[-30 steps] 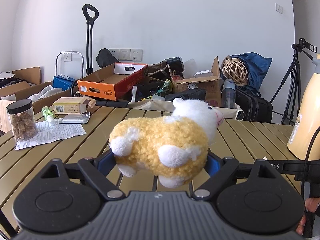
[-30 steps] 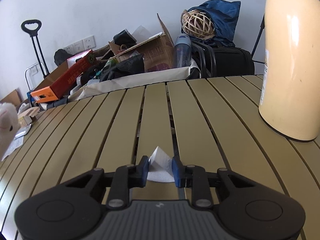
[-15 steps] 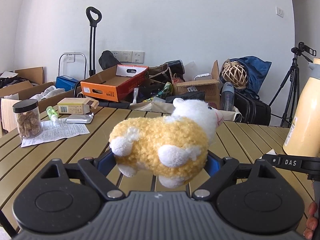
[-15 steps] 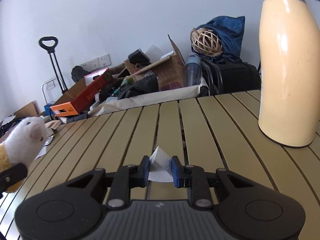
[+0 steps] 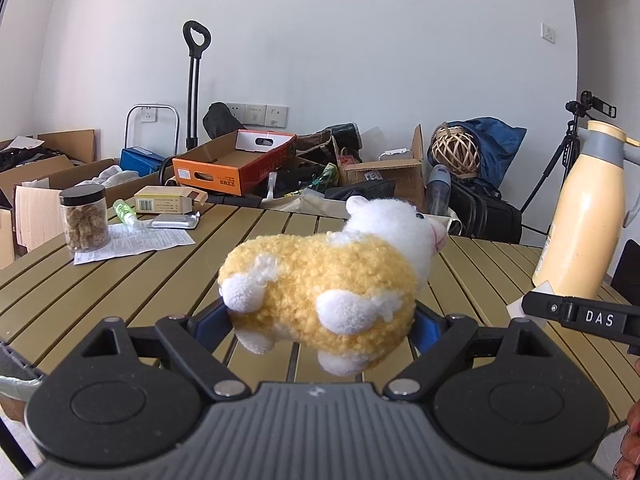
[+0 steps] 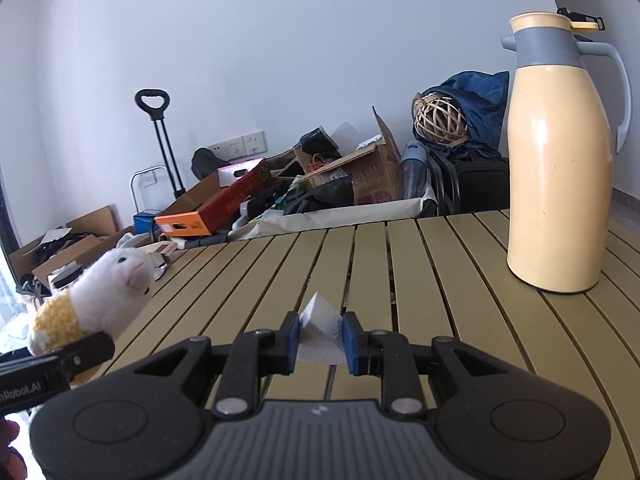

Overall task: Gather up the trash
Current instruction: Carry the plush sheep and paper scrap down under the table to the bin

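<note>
Table [image 6: 440, 264] of olive slats, cluttered boxes [image 5: 236, 160] along white wall [image 5: 360, 40].

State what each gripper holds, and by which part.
Left gripper: plush sheep, clamped across its yellow body. Right gripper: white paper scrap, pinched at its lower sides.

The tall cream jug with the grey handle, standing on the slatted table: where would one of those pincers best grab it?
Probably by the grey handle. The cream jug stands upright and its body looks too wide for the jaws, while the handle is a slim loop standing clear of the side. Come in level from the handle side, one finger through the loop, pinching its upright part.
</note>
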### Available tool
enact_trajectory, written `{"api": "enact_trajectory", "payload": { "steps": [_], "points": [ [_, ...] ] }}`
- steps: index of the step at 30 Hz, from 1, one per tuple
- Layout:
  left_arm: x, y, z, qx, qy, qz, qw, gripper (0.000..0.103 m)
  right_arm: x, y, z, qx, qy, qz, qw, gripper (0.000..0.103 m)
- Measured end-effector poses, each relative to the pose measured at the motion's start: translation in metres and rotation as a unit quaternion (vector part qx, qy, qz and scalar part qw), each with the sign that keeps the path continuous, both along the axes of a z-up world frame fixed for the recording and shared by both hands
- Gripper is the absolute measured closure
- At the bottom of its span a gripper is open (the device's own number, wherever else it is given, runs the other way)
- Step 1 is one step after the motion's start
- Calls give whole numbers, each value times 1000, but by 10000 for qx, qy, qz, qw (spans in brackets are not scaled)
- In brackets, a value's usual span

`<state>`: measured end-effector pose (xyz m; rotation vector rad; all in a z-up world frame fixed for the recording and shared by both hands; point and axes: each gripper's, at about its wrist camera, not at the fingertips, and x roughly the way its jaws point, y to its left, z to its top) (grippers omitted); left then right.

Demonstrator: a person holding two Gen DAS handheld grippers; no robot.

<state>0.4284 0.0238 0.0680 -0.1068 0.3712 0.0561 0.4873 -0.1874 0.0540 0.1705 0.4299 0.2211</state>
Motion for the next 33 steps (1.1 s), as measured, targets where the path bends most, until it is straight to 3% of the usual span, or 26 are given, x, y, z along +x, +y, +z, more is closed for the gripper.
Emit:
{"api": "enact_trajectory", "payload": {
  "steps": [16, 33],
  "points": [
    [-100, 1, -18, 83, 298, -116, 9995, 14, -111, -1, -17, -157, 234, 384, 9989, 81],
    [-165, -3, -79, 280, 1123, -415, 9924, 14, -193, -2, -72, -476, 1063, 660, 9910, 81]
  ]
}}
